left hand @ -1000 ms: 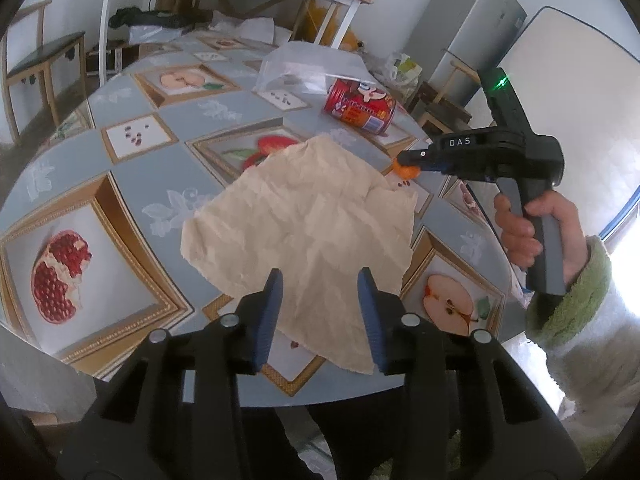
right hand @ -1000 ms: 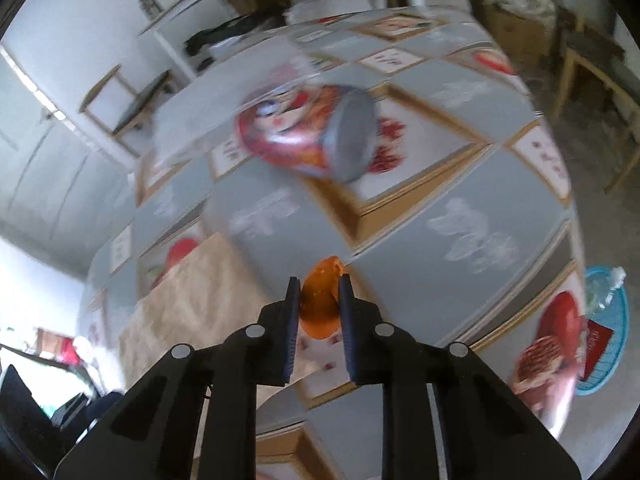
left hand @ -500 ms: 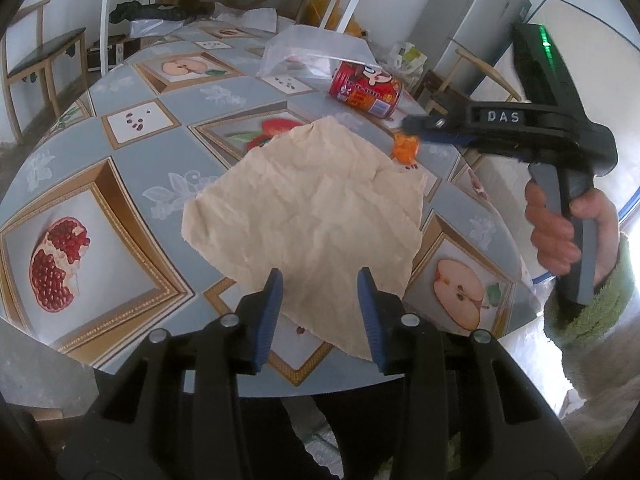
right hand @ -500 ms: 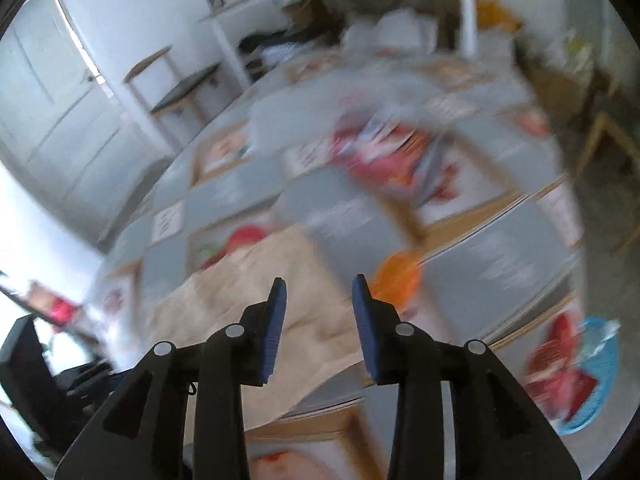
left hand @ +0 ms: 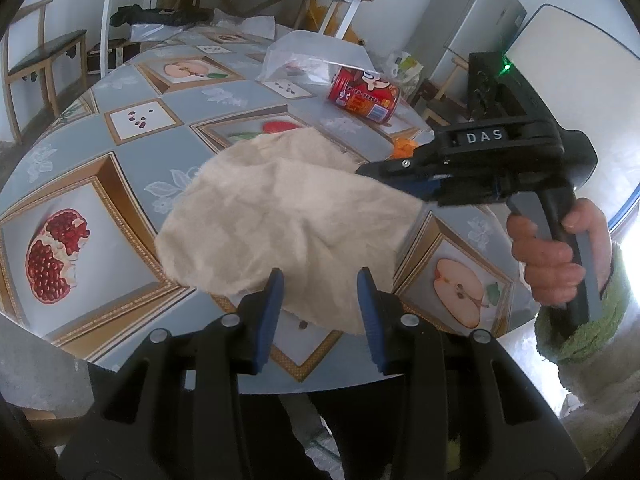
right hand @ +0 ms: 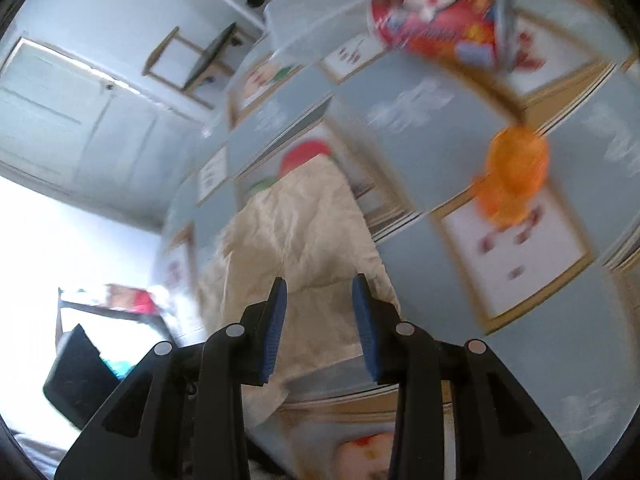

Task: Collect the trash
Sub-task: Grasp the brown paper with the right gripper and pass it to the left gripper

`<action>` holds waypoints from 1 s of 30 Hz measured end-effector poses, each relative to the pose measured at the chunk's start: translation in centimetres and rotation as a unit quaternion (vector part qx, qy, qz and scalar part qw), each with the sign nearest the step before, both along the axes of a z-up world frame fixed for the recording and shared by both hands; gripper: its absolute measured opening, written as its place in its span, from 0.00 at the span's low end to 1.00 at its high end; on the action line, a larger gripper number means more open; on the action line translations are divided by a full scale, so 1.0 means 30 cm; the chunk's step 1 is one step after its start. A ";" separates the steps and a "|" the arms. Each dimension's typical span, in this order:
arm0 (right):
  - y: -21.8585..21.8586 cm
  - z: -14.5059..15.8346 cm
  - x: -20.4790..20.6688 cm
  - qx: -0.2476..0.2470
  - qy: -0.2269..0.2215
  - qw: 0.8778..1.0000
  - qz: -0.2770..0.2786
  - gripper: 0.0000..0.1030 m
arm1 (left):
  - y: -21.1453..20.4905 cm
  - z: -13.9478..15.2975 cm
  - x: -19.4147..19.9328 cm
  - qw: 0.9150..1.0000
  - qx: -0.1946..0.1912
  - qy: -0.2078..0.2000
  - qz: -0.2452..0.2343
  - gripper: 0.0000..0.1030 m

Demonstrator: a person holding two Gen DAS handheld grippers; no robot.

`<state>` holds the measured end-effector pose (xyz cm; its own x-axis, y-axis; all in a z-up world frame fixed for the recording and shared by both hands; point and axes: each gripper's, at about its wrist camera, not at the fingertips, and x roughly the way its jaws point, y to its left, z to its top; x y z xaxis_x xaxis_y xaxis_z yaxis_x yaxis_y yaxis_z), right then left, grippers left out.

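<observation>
Paper: tan, crumpled | can: red cylinder | scrap: orange

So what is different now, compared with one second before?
The right gripper let go of the orange scrap, which now lies on the table, and swung over to the edge of the brown paper; its fingers are open and empty. The paper now looks bunched up rather than flat. The left gripper and the red can stayed as they were.
</observation>
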<state>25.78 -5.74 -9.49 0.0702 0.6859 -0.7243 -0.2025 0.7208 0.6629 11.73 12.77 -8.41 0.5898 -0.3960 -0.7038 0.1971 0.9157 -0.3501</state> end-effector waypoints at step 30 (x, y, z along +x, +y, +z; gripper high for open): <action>0.137 -0.034 -0.035 0.062 0.085 0.987 0.121 0.34 | -0.144 0.016 0.008 0.993 0.022 -0.086 -0.073 0.35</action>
